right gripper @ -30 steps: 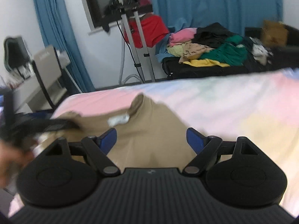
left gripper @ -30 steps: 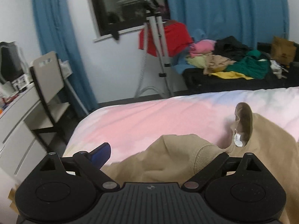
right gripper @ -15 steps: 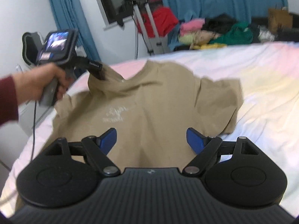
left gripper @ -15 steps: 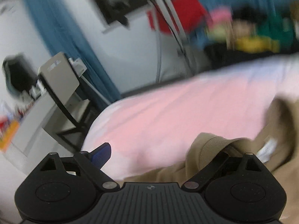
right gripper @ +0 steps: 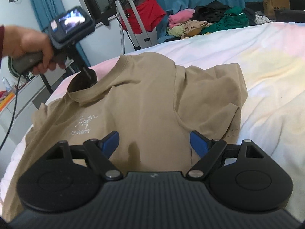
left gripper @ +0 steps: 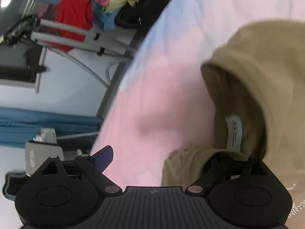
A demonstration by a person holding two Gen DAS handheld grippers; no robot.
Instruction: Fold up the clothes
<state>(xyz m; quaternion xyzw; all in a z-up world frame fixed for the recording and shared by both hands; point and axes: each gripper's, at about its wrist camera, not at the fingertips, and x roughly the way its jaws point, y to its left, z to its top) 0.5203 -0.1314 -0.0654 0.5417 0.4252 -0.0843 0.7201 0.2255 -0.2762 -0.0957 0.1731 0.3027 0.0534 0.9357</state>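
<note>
The tan T-shirt [right gripper: 144, 103] lies front-up on the bed [right gripper: 266, 61], bare pastel sheet open to its right and far side. The left gripper [left gripper: 158, 158] has one finger tucked inside the ribbed collar [left gripper: 192, 160], jaws apart. The right gripper [right gripper: 154, 143] hovers wide open, empty, over the smooth cotton hem.

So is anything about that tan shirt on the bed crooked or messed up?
Yes. The shirt lies rumpled, not flat: its far sleeve is bunched in creases, and the collar is pulled up off the bed with one of the left gripper's fingers tucked inside it.
</note>
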